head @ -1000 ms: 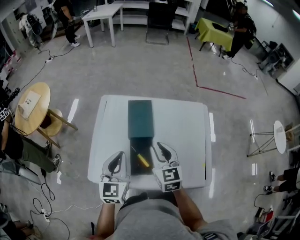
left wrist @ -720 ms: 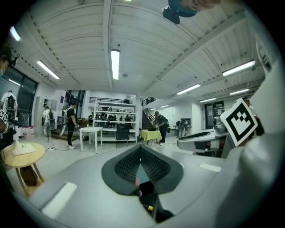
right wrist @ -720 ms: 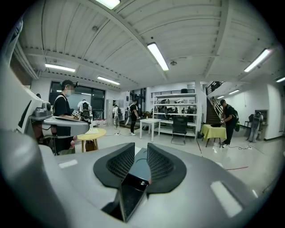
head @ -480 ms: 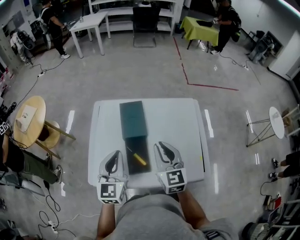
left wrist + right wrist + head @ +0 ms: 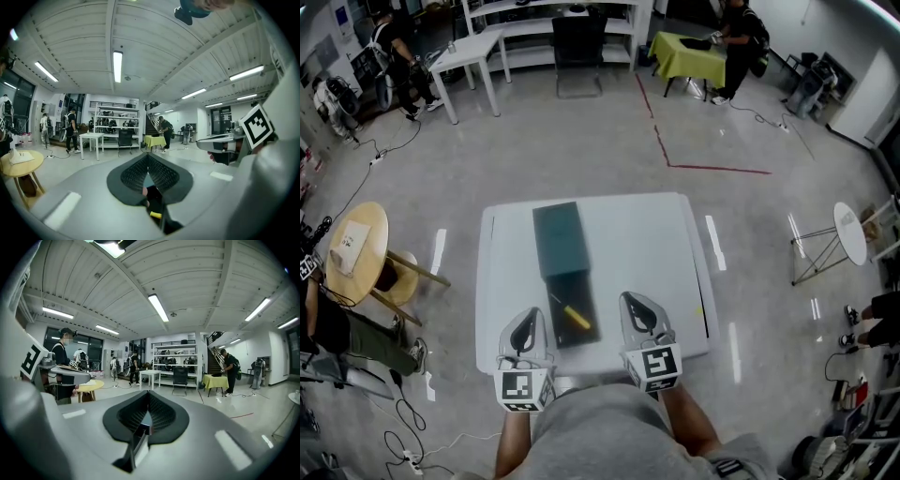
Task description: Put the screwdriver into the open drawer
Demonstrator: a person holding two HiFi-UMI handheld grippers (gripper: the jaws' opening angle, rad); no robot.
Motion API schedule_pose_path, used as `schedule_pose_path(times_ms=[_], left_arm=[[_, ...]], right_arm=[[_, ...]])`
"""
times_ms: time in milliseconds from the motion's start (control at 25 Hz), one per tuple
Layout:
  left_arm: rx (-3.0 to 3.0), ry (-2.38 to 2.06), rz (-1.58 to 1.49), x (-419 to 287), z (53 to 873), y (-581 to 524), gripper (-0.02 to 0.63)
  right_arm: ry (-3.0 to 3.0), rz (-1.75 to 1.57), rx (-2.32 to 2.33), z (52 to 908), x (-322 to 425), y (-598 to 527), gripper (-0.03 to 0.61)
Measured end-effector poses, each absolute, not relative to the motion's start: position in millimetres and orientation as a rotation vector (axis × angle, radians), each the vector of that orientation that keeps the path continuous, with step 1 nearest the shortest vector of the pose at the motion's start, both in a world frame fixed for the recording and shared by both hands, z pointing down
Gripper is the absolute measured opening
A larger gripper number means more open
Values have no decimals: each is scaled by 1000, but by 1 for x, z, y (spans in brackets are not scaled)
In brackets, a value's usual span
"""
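Screwdriver (image 5: 575, 317) lay diagonally in the open drawer (image 5: 586, 291), between the left gripper (image 5: 526, 317) and right gripper (image 5: 635, 305), both closed and empty, the left seemingly nearer.

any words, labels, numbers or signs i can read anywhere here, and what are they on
Readable text: none.
Cubes on the left gripper and right gripper: black-and-white square marker patterns, no letters.
Sheet on the round table: too small to read.
Screwdriver: no print visible.
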State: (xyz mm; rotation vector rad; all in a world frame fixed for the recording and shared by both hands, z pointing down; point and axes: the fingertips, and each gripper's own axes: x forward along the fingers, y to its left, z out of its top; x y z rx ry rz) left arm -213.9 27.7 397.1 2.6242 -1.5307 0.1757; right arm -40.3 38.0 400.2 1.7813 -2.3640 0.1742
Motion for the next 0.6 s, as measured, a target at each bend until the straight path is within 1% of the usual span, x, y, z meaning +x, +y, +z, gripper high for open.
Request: schedule_pose_path(times_ms=[600], left_arm=[[2603, -1529, 208, -214, 407, 34, 12]], right_arm=[[-2335, 193, 1777, 414, -31, 43, 3]])
